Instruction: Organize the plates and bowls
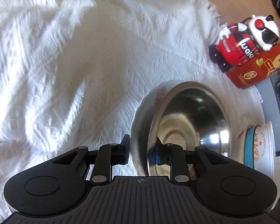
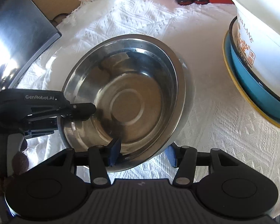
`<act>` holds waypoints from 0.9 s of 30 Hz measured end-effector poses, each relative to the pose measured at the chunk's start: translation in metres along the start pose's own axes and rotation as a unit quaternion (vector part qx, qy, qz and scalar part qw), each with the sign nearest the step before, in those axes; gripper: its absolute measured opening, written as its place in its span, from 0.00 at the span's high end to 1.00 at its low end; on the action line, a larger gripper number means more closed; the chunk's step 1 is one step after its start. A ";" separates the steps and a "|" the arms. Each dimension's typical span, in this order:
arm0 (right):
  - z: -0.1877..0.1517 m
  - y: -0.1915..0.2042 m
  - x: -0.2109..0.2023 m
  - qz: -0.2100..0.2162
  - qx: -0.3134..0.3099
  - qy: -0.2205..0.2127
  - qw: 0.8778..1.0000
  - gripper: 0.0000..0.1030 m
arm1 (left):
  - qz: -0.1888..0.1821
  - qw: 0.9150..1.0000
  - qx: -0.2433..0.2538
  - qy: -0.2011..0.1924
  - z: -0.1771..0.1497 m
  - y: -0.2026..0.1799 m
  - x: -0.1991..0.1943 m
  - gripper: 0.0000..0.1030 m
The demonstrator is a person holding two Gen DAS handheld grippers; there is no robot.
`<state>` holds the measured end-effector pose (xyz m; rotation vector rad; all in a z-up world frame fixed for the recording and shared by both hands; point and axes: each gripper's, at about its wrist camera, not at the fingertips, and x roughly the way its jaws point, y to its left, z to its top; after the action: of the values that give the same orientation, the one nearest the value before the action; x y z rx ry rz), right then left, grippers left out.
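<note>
Both grippers (image 2: 142,155) — steel bowl (image 2: 125,100).

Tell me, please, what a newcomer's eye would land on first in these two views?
The shiny steel bowl nested in a white floral bowl at centre, with the left gripper and the right gripper both at its rim. Next, the stacked dishes to the right and the red toy figure behind.

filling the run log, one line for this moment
left gripper: shut on bowls | right gripper: open astride rim | steel bowl nested in white bowl
</note>
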<state>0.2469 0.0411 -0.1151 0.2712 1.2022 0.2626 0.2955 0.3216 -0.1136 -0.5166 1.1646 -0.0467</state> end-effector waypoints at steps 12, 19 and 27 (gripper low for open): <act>0.019 -0.003 -0.107 0.058 -0.134 -0.047 0.988 0.48 | -0.025 0.989 -0.051 -0.139 -0.006 -0.034 -0.090 0.75; 0.054 -0.027 -0.172 0.009 -0.198 -0.209 0.958 0.32 | -0.056 0.990 0.026 -0.127 -0.016 -0.125 -0.084 0.75; 0.087 -0.118 -0.165 -0.072 -0.198 -0.163 0.964 0.32 | -0.069 0.991 0.089 -0.075 -0.046 -0.206 -0.050 0.74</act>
<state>0.2795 -0.1317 0.0186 -0.1195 0.8152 0.3114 0.2816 0.1376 0.0010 -0.4343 0.9658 -0.2250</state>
